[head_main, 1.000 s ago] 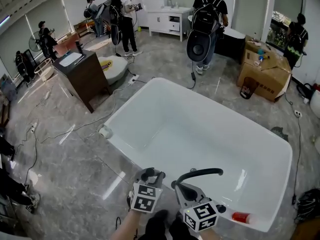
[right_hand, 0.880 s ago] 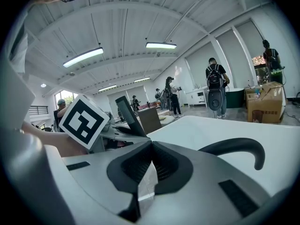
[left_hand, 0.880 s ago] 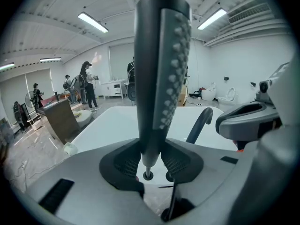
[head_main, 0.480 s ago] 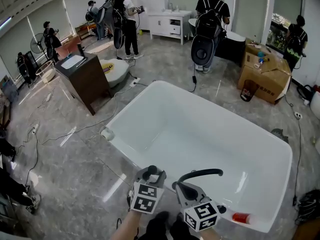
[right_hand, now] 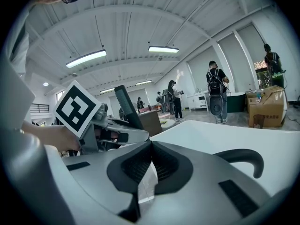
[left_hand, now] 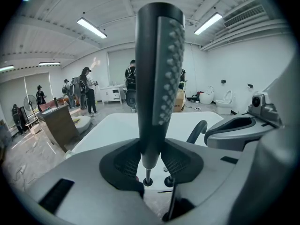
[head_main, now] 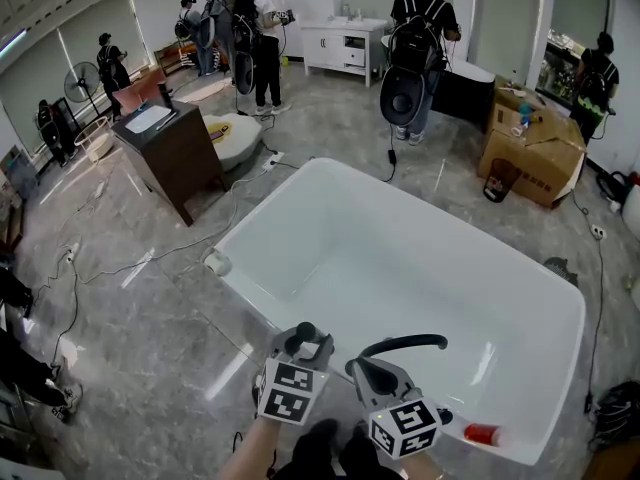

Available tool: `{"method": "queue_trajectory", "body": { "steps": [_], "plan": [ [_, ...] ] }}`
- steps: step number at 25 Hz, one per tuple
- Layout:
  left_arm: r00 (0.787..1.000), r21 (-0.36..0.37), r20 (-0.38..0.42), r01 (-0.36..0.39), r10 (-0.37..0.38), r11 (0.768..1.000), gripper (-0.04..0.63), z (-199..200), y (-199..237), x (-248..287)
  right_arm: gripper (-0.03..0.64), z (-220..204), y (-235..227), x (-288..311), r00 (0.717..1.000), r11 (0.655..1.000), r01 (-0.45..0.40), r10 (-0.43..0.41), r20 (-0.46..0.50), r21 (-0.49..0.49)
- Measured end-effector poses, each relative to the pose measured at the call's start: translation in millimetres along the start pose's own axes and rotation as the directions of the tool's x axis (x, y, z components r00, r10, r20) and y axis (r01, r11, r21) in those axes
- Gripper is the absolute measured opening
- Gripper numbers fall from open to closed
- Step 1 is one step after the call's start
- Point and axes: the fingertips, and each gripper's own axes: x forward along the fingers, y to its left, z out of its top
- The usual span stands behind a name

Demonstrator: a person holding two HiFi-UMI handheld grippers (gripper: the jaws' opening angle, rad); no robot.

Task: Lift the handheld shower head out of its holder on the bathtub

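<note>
The left tool (left_hand: 151, 165) is clenched on the slim, dark-grey handheld shower head (left_hand: 157, 78). It stands upright between the ribbed black pads, its flat face studded with rows of small nubs, at the near rim of the glossy white bathtub (head_main: 268, 211), beside a curved black spout (head_main: 405, 344). The right tool (right_hand: 150, 147) is clenched on nothing, pads together.

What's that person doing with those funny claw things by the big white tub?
A person holds a gripper in each hand at the near end of the white bathtub. The left gripper is clamped on the handle of the dark shower head, which stands upright between its jaws. The right gripper is shut with nothing in it, beside the curved black tap.
</note>
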Motion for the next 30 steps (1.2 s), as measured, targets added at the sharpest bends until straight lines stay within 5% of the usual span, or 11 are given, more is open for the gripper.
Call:
{"method": "queue_trajectory", "body": {
  "steps": [30],
  "plan": [
    [1.0,-0.005,0.013,0.006,-0.006,1.0,0.149,4.2,-0.8,-19.8,0.005,3.0,14.8,-3.9,1.0,0.999,-0.002,0.001,-0.013,-0.05]
  ]
}}
